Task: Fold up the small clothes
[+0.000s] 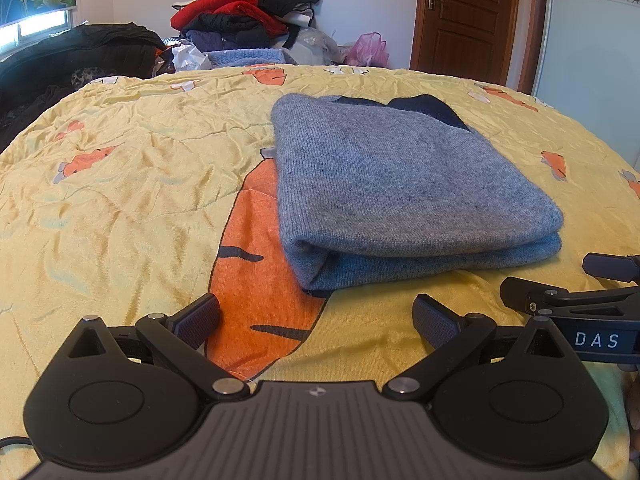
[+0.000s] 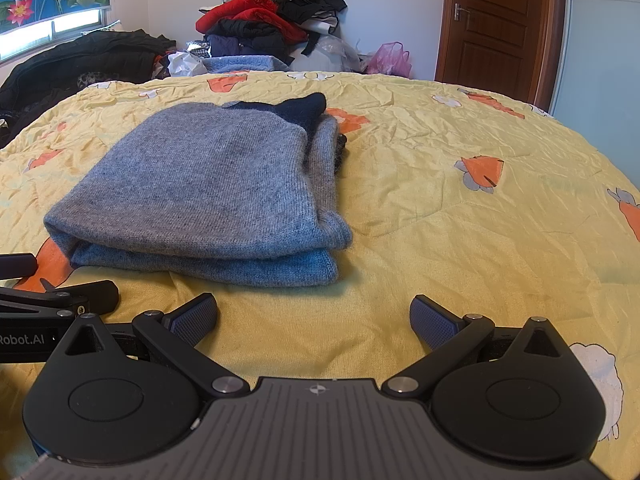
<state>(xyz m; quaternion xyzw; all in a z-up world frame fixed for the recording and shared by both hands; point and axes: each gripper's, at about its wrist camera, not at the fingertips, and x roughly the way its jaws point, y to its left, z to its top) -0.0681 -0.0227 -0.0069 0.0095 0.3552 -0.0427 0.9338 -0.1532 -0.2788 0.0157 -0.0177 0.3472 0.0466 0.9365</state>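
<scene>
A grey knit sweater (image 1: 404, 184) with dark navy parts at its far end lies folded in a thick rectangle on the yellow carrot-print bedspread (image 1: 132, 184). It also shows in the right wrist view (image 2: 208, 188). My left gripper (image 1: 316, 320) is open and empty, just in front of the sweater's near folded edge. My right gripper (image 2: 314, 318) is open and empty, in front of and to the right of the sweater. The right gripper shows at the right edge of the left wrist view (image 1: 560, 298); the left one at the left edge of the right wrist view (image 2: 60, 300).
A pile of red, black and blue clothes (image 1: 244, 8) stands beyond the far edge of the bed, with a pink plastic bag (image 1: 368, 50) beside it. Dark garments (image 1: 76, 56) lie at the far left. A brown door (image 1: 466, 16) is at the back right.
</scene>
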